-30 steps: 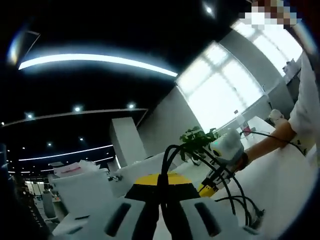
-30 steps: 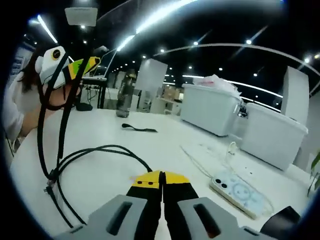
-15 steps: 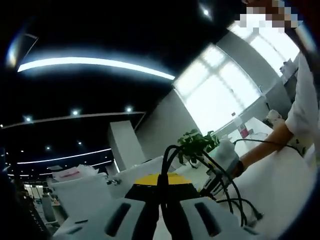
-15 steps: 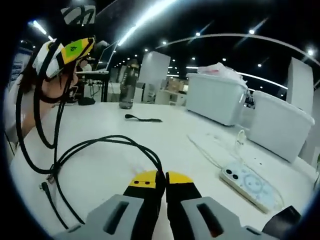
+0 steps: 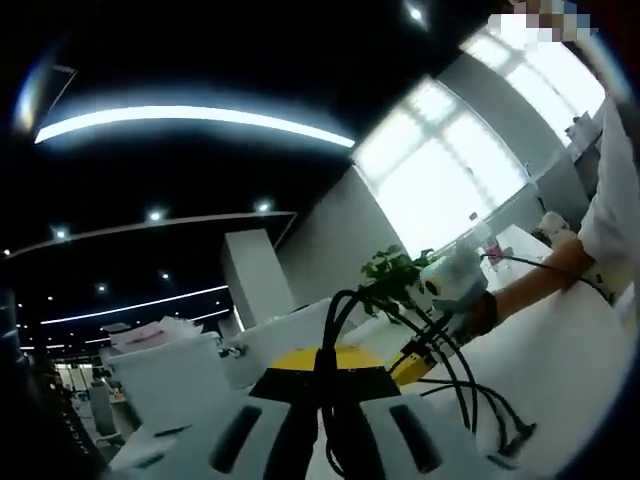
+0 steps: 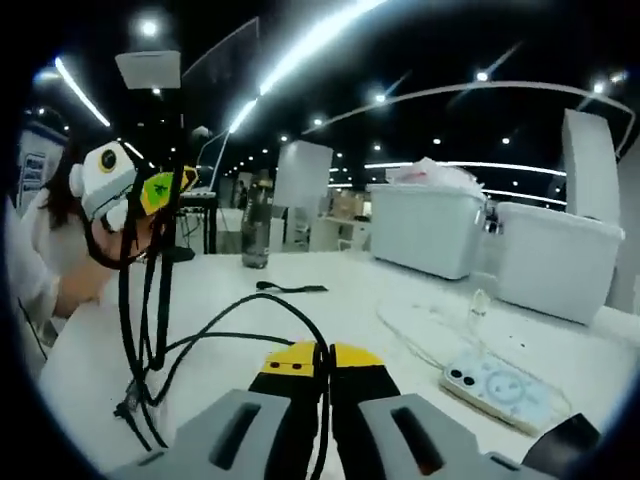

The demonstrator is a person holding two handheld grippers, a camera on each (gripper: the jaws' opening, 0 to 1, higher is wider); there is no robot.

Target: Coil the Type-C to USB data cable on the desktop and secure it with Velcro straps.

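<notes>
Left hand-held gripper (image 5: 322, 385) sits clamped on the black cable (image 6: 150, 300), raised off the surface (image 6: 330, 310) so loops hang free for coiling. Right hand-held gripper (image 6: 322, 358) has jaws together, a cable run passing between them, likely to guide the next loop. Strap (image 6: 290, 288) lies ahead of it, unused.

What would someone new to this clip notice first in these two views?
The black cable stands out first: it hangs in loops from the raised left gripper at the left of the right gripper view and trails onto the white desk. In the left gripper view it rises between that gripper's shut jaws. A phone lies at the right, a black strap farther back.
</notes>
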